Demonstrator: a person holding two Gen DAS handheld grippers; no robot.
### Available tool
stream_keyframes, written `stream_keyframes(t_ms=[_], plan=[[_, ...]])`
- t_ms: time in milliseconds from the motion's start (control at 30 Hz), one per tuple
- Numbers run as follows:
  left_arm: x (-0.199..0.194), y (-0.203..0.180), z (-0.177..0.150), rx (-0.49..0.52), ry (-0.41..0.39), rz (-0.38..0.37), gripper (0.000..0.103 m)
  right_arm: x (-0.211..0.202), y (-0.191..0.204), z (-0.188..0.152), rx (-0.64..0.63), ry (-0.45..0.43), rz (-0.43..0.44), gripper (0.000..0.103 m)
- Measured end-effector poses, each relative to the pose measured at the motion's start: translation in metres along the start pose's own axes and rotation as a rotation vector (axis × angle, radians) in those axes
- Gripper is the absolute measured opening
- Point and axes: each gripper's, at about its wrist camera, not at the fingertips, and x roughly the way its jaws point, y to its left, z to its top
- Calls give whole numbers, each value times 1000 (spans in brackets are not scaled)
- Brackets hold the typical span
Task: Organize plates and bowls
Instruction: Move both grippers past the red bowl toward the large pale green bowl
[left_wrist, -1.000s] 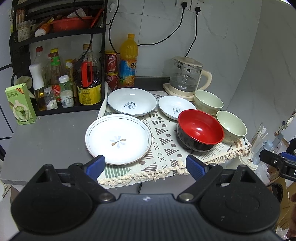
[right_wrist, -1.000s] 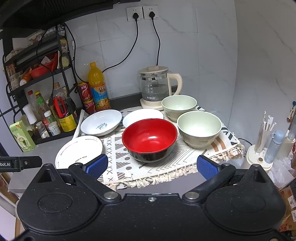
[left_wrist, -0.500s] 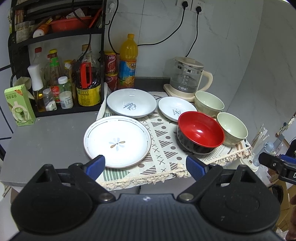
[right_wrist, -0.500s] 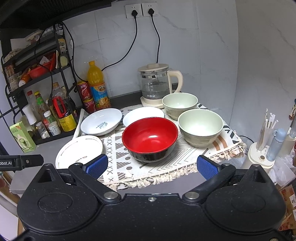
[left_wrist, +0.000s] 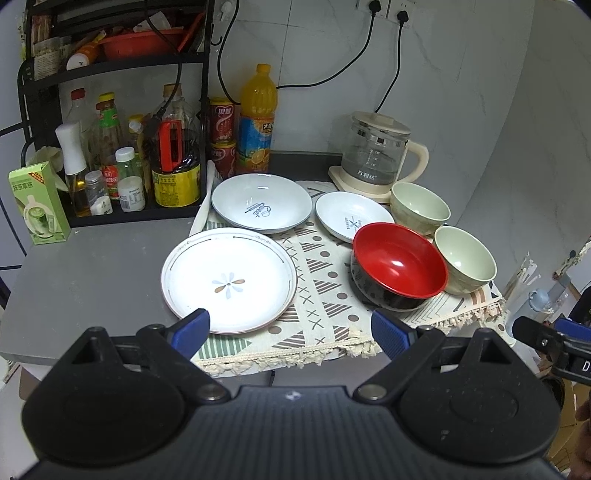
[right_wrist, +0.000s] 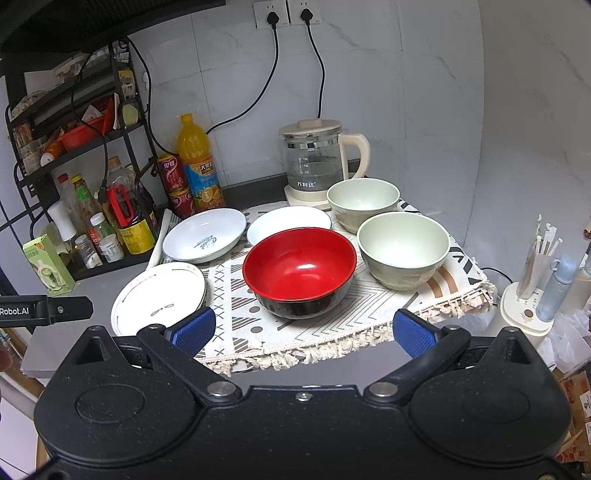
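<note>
So both of my grippers are parked at the near edge of the desk (left_wrist: 85, 266), nothing grabbed yet: the left gripper (left_wrist: 290, 330) has its jaws spread wide and empty, and the right gripper (right_wrist: 303, 332) looks the same, wide apart with nothing between them. In the left view the flower plate (left_wrist: 229, 278) sits centre frame, half on the patterned cloth (left_wrist: 325, 273), with the script plate (left_wrist: 262, 203) just above it and the small plate (left_wrist: 352, 216) to its right. The red bowl (right_wrist: 299, 271) is dead centre in the right view, with two green bowls (right_wrist: 402, 249) on its right, one behind the other. The plates look like glazed ceramic, so stiff, slick and chippable; I'd pinch the rim. The red bowl looks like light lacquered plastic, so one wall between the jaws should do.
</note>
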Motion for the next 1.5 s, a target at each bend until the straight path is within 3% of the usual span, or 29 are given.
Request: stream_keyframes(t_ms=[200,433,1000,1500], plan=[[19,-4,3,-12,50,22,93,16,-14,6,30,22,25,103],[49,-17,17,-1,61,23,93,37,-32,18,30,44,-8,103],[134,-73,76,71,102,-40,93,97,-78,51,111,93,2,103],[199,-117,113,111,164,-121,92,136,-124,72,178,119,-79,103]])
